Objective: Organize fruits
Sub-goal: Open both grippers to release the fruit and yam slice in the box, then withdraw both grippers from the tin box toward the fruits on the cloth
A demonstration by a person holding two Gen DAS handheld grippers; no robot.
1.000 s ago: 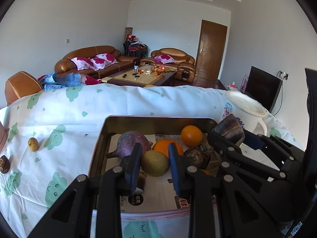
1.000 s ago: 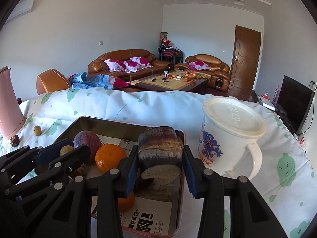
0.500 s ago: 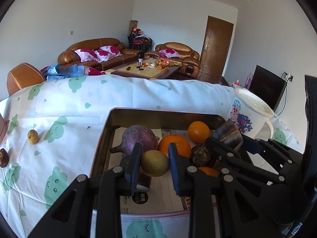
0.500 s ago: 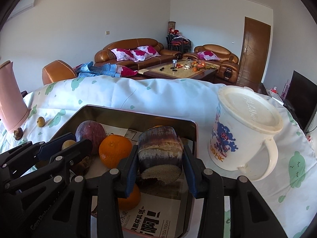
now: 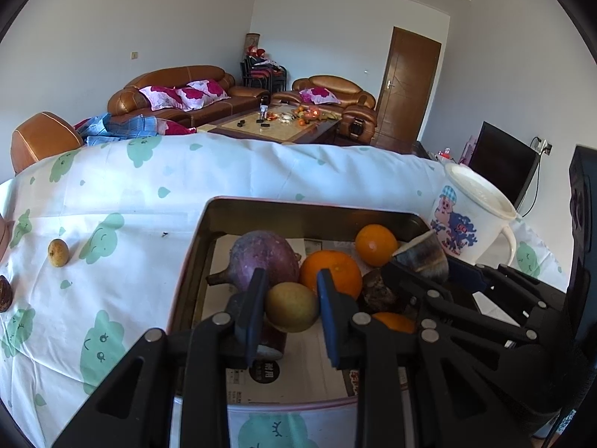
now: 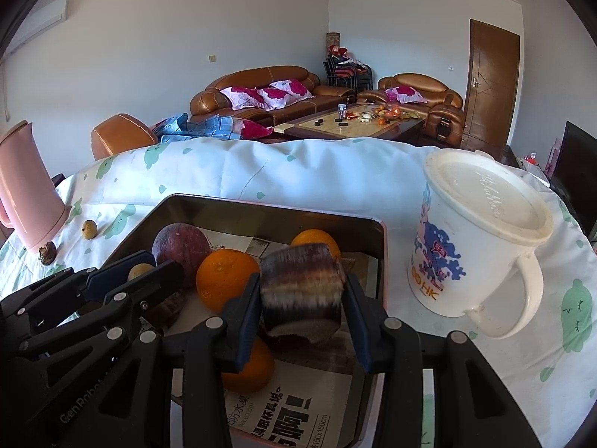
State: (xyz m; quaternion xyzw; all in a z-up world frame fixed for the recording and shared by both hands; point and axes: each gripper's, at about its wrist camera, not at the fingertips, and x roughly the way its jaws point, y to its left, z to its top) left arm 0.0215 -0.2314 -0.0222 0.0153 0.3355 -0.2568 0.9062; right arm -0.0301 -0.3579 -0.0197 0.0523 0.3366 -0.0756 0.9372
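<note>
A metal tray [image 5: 194, 246] [image 6: 378, 257] lined with newspaper holds a purple round fruit [image 5: 261, 257] [image 6: 179, 246], several oranges [image 5: 330, 272] [image 6: 224, 276] and a dark brown piece [image 5: 377, 291]. My left gripper [image 5: 291, 308] is shut on a small yellow-green fruit [image 5: 291, 311] above the tray's near left part. My right gripper [image 6: 302, 298] is shut on a dark striped chunk [image 6: 302, 287] [image 5: 421, 257] above the tray's right side. The left gripper also shows in the right wrist view [image 6: 149, 272].
A white lidded mug [image 6: 474, 239] [image 5: 470, 216] stands right of the tray. A small yellow fruit [image 5: 58, 252] [image 6: 89, 230] and a dark brown one [image 5: 3, 293] [image 6: 47, 254] lie on the cloth at the left, by a pink jug [image 6: 26, 194].
Both grippers have lowered and tilted toward the tray, each still holding its piece. The tray contents look closer and larger.
</note>
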